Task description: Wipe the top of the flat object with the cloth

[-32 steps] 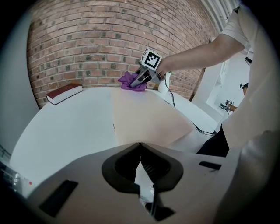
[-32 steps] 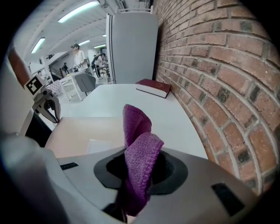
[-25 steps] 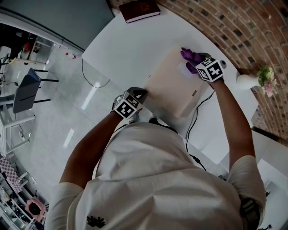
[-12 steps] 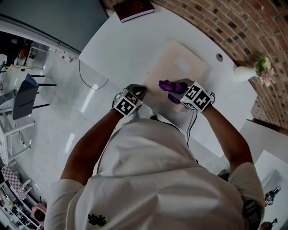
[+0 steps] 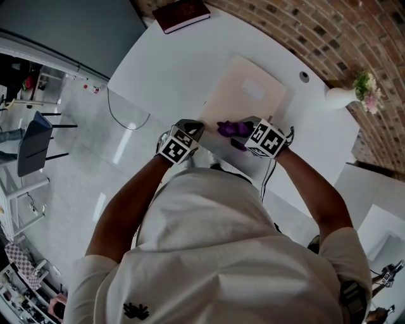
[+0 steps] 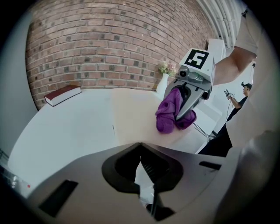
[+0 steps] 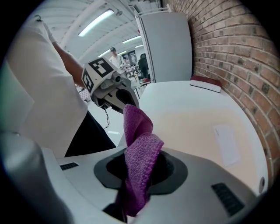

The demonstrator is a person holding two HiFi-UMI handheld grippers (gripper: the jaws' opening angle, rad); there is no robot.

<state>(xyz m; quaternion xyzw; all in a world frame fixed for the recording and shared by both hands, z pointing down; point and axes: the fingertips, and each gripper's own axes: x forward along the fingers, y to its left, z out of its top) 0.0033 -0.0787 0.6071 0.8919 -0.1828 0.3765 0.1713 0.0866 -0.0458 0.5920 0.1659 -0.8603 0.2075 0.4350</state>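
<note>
The flat beige object [image 5: 247,101] lies on the white table [image 5: 171,69] in front of me. My right gripper [image 5: 243,134] is shut on the purple cloth [image 5: 229,130], which rests on the object's near part. The right gripper view has the cloth [image 7: 140,148] bunched between the jaws, with the beige top [image 7: 197,127] beyond. My left gripper [image 5: 192,130] is at the object's near left corner, jaws together. In the left gripper view its tips [image 6: 140,146] meet at the object's near edge [image 6: 135,113], and the cloth [image 6: 168,116] hangs from the right gripper [image 6: 186,105] just ahead.
A dark red book [image 5: 181,14] lies at the table's far edge. A white vase with flowers [image 5: 345,95] stands at the right by the brick wall. A black cable [image 5: 269,183] runs off the near edge beside my right arm. The floor drops away left.
My right gripper has dragged the cloth from the object's far right corner across to its near part, close to the left gripper. The left gripper has stayed put.
</note>
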